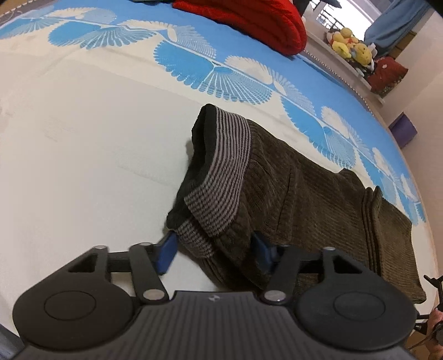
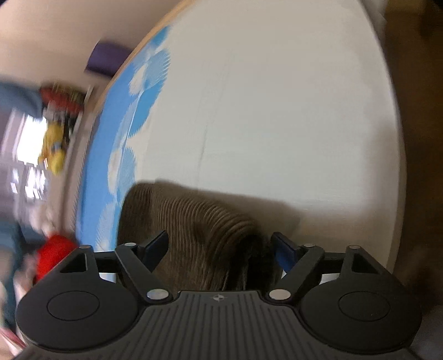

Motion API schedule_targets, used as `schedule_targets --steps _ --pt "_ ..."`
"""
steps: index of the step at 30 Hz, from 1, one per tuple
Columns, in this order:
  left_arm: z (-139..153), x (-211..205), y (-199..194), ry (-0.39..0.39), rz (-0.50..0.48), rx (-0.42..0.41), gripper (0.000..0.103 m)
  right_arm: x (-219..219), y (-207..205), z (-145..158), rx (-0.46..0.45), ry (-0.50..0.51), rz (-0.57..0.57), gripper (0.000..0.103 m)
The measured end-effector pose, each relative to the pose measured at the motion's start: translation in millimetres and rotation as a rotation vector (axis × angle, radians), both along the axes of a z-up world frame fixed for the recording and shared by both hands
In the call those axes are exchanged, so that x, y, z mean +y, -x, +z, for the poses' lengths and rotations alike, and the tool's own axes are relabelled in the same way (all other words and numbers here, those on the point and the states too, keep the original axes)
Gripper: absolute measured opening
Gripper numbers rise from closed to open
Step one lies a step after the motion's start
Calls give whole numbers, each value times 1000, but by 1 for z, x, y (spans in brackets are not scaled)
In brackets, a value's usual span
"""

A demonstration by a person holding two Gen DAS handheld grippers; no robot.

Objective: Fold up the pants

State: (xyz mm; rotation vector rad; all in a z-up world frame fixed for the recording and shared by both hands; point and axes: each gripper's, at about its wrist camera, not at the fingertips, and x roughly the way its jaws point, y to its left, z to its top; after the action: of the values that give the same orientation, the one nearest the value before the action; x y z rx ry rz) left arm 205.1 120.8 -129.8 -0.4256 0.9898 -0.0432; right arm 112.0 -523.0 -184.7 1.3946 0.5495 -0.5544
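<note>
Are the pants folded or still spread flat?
Folded at least once: the pants lie doubled, the leg end on top near the striped waistband. Both grippers straddle fabric, open.

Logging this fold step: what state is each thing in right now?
pants: lying on the bed, partly folded, striped waistband open.
left gripper: open, fingers straddling the waistband corner.
right gripper: open, corduroy between its fingers.
bedsheet: spread flat.

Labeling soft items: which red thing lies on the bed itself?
The big red bundle at the bed's far edge; the patterned red one sits on the shelf beside the plush toys.
</note>
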Motion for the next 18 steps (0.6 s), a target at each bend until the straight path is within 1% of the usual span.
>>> schedule_targets --steps 2,3,4,5,6,8,10,11,13,14,15,16,17,18 --pt "-4 3 -4 16 -3 17 58 -3 5 -4 -18 -38 -27 75" --pt "-6 3 -5 17 -7 20 56 -2 3 -4 -7 -26 -14 68" --pt "-7 2 -5 11 -10 16 56 1 1 -1 20 7 6 61" --pt "-9 1 -6 6 -11 13 56 4 0 1 51 35 19 47" --pt "-10 2 -6 11 -6 12 56 7 -1 2 76 56 29 42" --pt "-13 5 -6 36 5 14 56 12 -3 4 81 60 35 37" --pt "-15 10 -5 69 16 14 56 14 -6 7 93 73 36 36" --pt "-15 13 -5 85 19 11 56 15 -5 7 88 64 23 37" --pt "-16 19 -2 120 29 5 57 14 -1 7 79 37 10 45" --pt "-16 22 -1 140 41 7 58 15 -1 8 85 17 17 56" --pt "-16 26 1 159 58 8 60 18 -1 7 74 2 41 63" --pt "-15 29 3 173 74 7 62 22 -2 7 56 1 68 63" --pt "-15 32 4 186 85 3 62 28 -4 9 68 40 88 62" --pt "-15 34 4 194 87 1 62 32 -6 11 86 85 111 42"
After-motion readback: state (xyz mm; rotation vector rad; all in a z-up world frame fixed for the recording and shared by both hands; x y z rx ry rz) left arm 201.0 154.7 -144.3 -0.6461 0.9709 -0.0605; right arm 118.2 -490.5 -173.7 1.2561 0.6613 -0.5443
